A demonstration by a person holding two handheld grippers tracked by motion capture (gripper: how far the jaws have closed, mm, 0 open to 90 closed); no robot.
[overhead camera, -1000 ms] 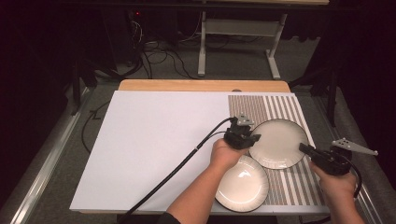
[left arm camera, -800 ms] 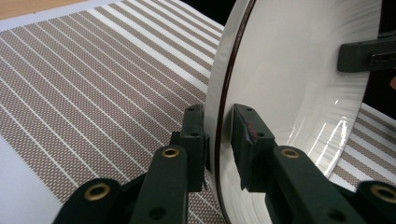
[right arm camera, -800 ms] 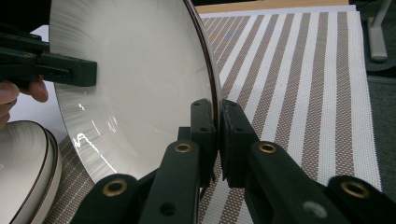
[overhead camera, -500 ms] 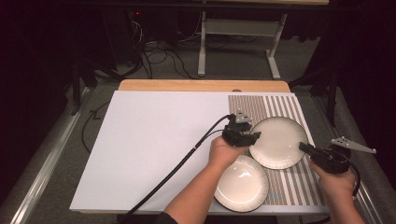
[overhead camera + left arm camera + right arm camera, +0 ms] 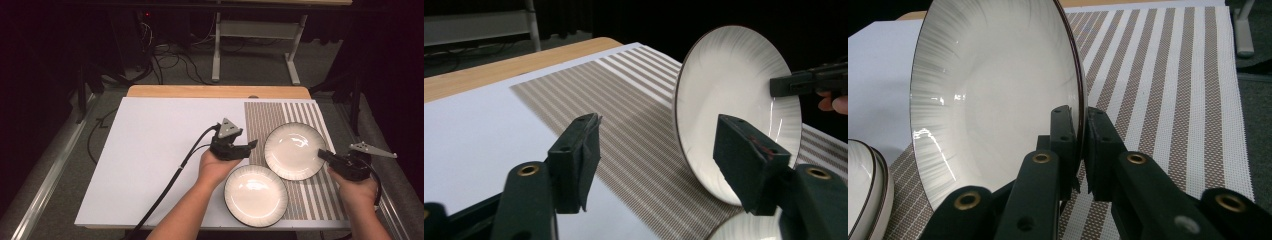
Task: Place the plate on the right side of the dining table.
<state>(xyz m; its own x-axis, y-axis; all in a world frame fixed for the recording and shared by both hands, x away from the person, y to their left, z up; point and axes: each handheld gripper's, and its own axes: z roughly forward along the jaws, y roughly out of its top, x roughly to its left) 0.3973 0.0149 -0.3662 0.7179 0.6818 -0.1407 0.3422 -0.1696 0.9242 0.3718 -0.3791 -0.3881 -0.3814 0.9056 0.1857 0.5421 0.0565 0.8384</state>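
Gripper [image 5: 325, 155] in your right hand [image 5: 358, 192] is clamped on the rim of the far plate [image 5: 295, 150], one jaw inside the rim and one outside, as the right gripper view shows with the jaws pressed almost together around the dark edge. Your left gripper [image 5: 248, 146] stands wide apart with nothing between its jaws, hovering over the desk [image 5: 150, 150] just left of that plate.

Largest first: the desk is covered by a white sheet [image 5: 160, 140], with a bare wooden strip [image 5: 215, 91] along its far edge. Over the right part of the sheet lies a striped mat [image 5: 260, 120], brown and white bands running away from you.

The held plate sits over the mat near its right side. From your left gripper view it is tilted up steeply, its white ribbed face [image 5: 736, 105] turned toward that camera and its lower edge down at the mat [image 5: 634, 140]; the other gripper [image 5: 809, 82] pinches its right rim there. In the right gripper view, the plate [image 5: 998, 95] rises above the jaws with the mat [image 5: 1168, 75] behind it.

A second plate [image 5: 255, 195] lies flat nearer to you, partly on the mat and partly on the white sheet, just beside your left hand [image 5: 216, 167]. Its rim lies just in front of the tilted plate; whether the two touch is unclear. A black cable [image 5: 170, 180] trails from your left gripper across the sheet toward the near edge.
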